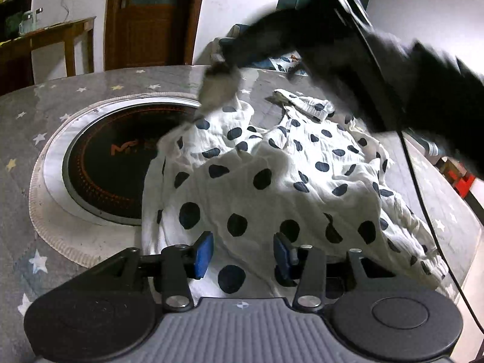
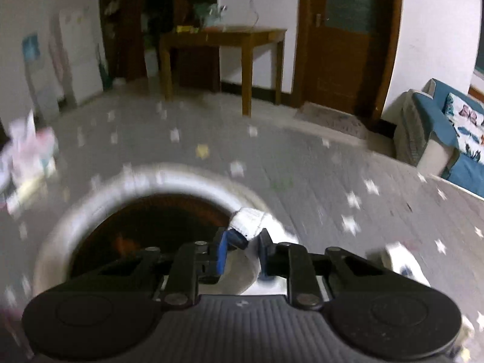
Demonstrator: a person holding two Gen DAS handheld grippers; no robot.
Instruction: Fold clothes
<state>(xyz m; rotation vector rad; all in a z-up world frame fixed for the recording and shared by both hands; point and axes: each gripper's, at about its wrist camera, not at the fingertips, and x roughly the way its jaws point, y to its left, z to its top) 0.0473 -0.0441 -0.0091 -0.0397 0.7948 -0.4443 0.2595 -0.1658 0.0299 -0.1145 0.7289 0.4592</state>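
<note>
Presently, item: white garment with dark spots [image 1: 272,178], lying crumpled and spread on the star-patterned table cover [image 1: 90,87]; one edge overlaps the round black cooktop [image 1: 112,157] set in the table.

Left gripper [image 1: 243,252]: jaws wide apart, holding nothing, the cloth directly beneath and ahead of its blue pads; nearer the bulk of the garment.

Right gripper [image 2: 242,252]: jaws nearly closed on a bunched white corner of cloth, raised at the far left of the garment, above the cooktop rim; a strip of fabric trails from it down to the pile.

Long axis: unclear, too rumpled.

Obscured: right-hand view motion-blurred; dark sleeve [image 1: 378,69] and cable cover the garment's far right; collar or hem indistinguishable.
</note>
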